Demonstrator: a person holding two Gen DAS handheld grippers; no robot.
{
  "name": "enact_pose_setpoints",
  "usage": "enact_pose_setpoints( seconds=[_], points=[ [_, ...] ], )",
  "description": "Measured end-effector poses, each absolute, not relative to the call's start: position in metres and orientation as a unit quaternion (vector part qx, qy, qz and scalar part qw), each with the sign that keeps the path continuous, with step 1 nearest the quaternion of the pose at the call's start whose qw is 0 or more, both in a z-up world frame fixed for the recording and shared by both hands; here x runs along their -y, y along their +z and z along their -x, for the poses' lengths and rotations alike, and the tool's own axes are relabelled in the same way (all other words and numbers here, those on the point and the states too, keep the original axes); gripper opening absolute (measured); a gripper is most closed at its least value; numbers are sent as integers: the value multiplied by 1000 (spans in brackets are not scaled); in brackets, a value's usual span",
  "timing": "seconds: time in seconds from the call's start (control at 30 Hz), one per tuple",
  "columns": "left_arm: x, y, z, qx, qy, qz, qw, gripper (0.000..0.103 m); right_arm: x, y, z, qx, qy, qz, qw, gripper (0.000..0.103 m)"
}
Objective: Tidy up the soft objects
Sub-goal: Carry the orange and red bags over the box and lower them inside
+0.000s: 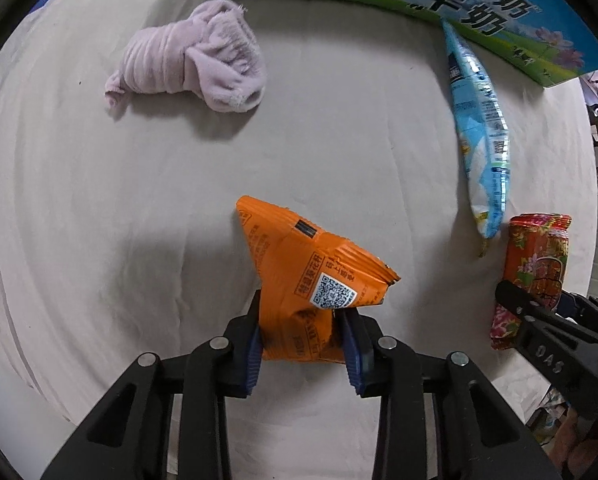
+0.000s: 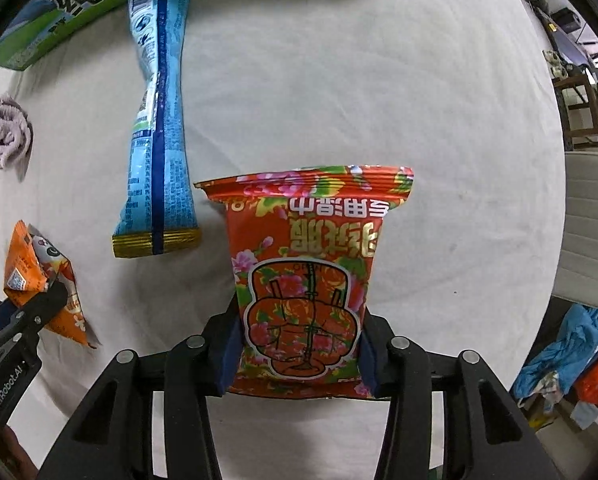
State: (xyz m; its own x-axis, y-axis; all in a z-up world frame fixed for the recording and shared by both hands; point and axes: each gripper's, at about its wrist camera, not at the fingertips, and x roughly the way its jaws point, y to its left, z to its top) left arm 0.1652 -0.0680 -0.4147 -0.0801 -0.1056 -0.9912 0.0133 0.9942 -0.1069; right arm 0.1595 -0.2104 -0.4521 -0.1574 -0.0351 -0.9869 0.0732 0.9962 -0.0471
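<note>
Orange snack pkt (image 1: pixel 303 280) crumpled, red floral pkt (image 2: pixel 303 280) flat, both gripped

Even, fairly bright overhead light, soft shadows under the towel (image 1: pixel 187 68) and orange packet (image 1: pixel 311 280) on the pale worktop (image 1: pixel 339 140), strong fisheye bending at edges, dark vignetted corners, centre sharp, mild glare on the blue packet (image 2: pixel 159 120).

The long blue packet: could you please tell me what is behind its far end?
The blue packet's far end meets a green milk carton box lying along the back of the white cloth. Whatever lies behind that box is hidden.
</note>
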Motion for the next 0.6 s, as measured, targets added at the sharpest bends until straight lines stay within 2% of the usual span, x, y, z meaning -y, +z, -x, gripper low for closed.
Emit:
enact_pose_setpoints(
  seconds=[0.33, 0.6],
  points=[
    [82, -363, -163, -702, -62, 47, 708, 29, 186, -397, -154, -732, -7, -16, 681, 47],
    [78, -288, -173, -658, -97, 76, 743, 28, 183, -326, -159, -695, 28, -45, 717, 47]
  ],
)
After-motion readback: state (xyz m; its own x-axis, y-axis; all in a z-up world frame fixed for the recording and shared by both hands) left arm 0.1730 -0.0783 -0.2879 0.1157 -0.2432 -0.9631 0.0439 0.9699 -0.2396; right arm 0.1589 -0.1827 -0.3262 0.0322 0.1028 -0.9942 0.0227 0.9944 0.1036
